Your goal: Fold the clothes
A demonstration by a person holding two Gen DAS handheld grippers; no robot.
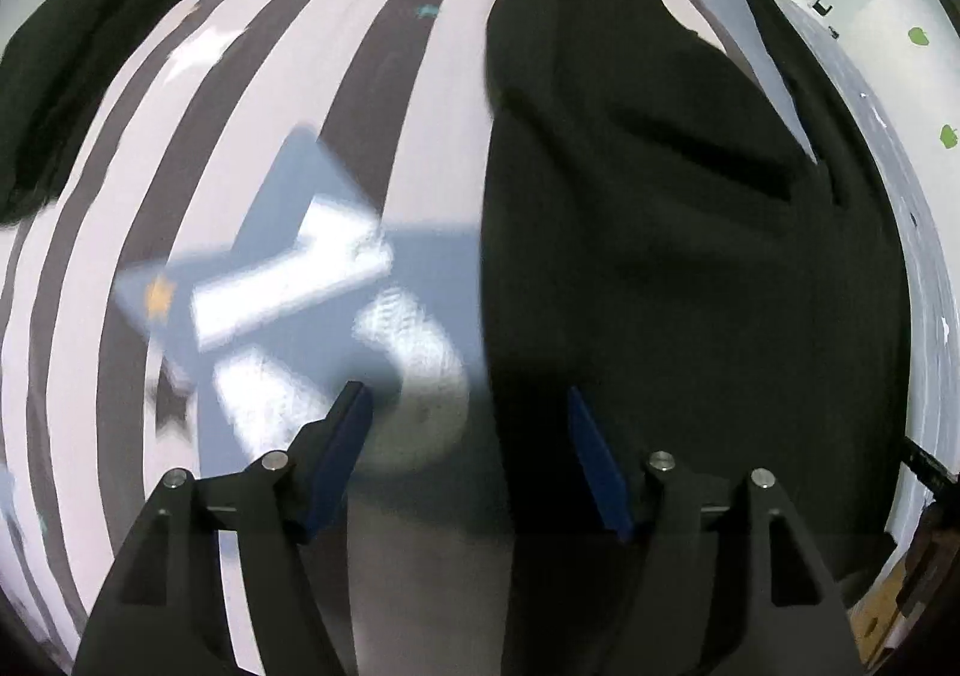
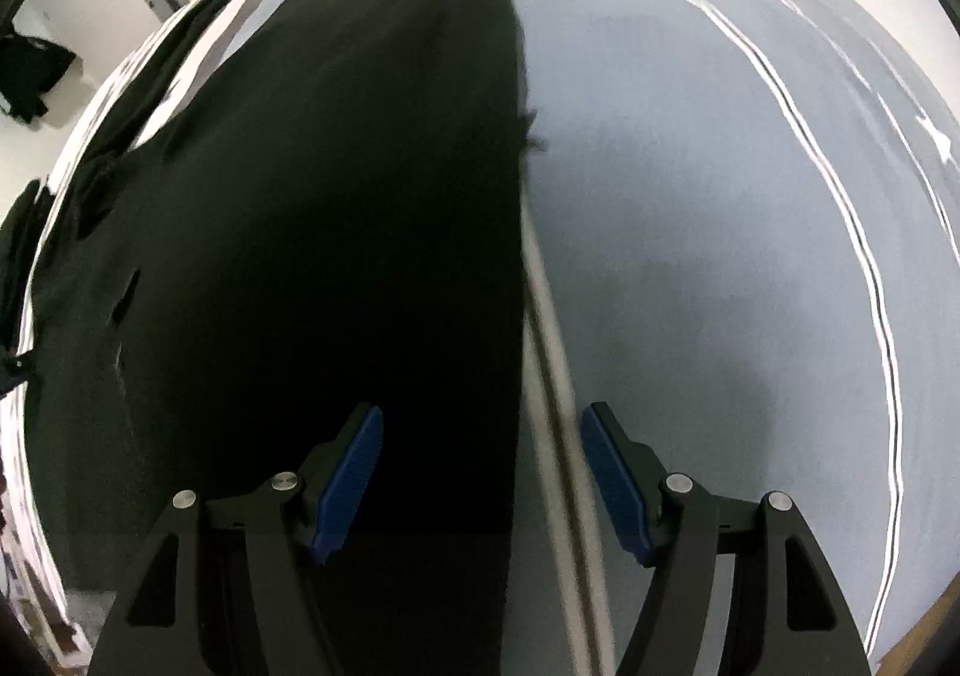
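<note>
Garment (image 1: 690,286): black, soft, long, creased

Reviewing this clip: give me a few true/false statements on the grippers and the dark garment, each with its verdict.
1. The left gripper grips the black garment. False: its jaws stand apart, nothing pinched.
2. The right gripper straddles the garment's edge. True.
3. The bedding left of the garment is striped. True.
4. The garment is white. False: it is black.
5. The right gripper is shut. False: it is open.
</note>
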